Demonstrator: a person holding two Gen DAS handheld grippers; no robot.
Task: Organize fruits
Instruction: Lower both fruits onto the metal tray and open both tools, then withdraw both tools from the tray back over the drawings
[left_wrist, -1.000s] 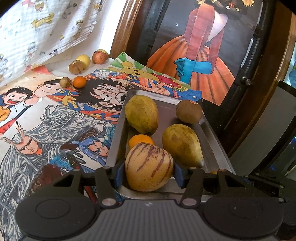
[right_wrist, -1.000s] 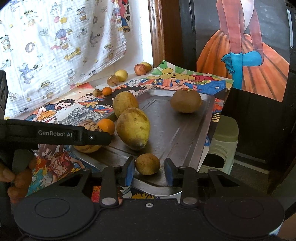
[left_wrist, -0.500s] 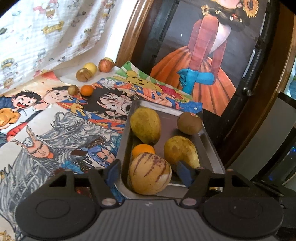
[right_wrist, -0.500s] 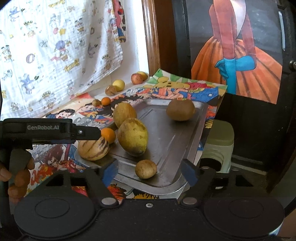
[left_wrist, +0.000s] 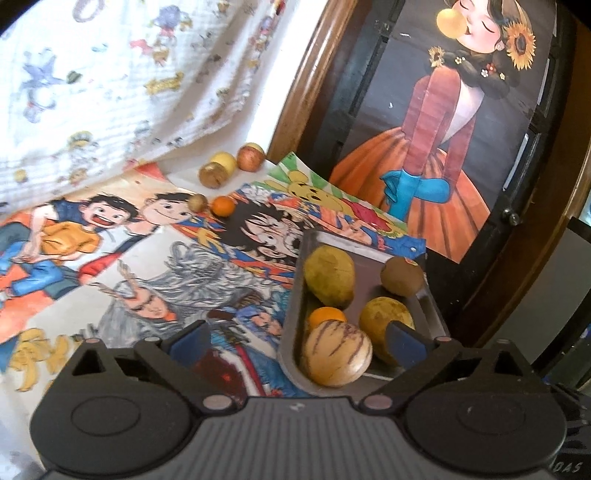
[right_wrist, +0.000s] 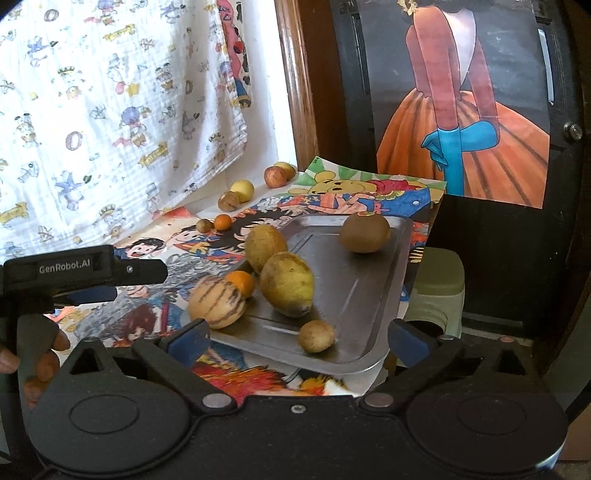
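A metal tray (right_wrist: 373, 280) (left_wrist: 293, 295) lies on the cartoon-printed table. In it sit a striped melon (right_wrist: 217, 302) (left_wrist: 335, 353), a small orange (right_wrist: 242, 282) (left_wrist: 327, 317), two yellow-green mangoes (right_wrist: 287, 283) (right_wrist: 266, 247), a brown round fruit (right_wrist: 365, 232) and a small brown fruit (right_wrist: 316, 335). My left gripper (left_wrist: 297, 341) is open, pulled back from the melon. My right gripper (right_wrist: 297, 338) is open, behind the small brown fruit, touching nothing. The left gripper (right_wrist: 85, 269) also shows in the right wrist view.
Loose fruits lie at the table's far edge: a small orange (left_wrist: 222, 205), a small brown fruit (left_wrist: 198, 202), a brown one (left_wrist: 212, 175), a yellow one (left_wrist: 225, 162) and a red apple (left_wrist: 250, 158). A hanging cloth (right_wrist: 110, 92) and a dark door (right_wrist: 461, 92) stand behind. A green stool (right_wrist: 437, 284) stands beside the table.
Both grippers opened and drew back. The left let go of the striped melon and the right let go of the small brown fruit; both fruits now rest in the tray.
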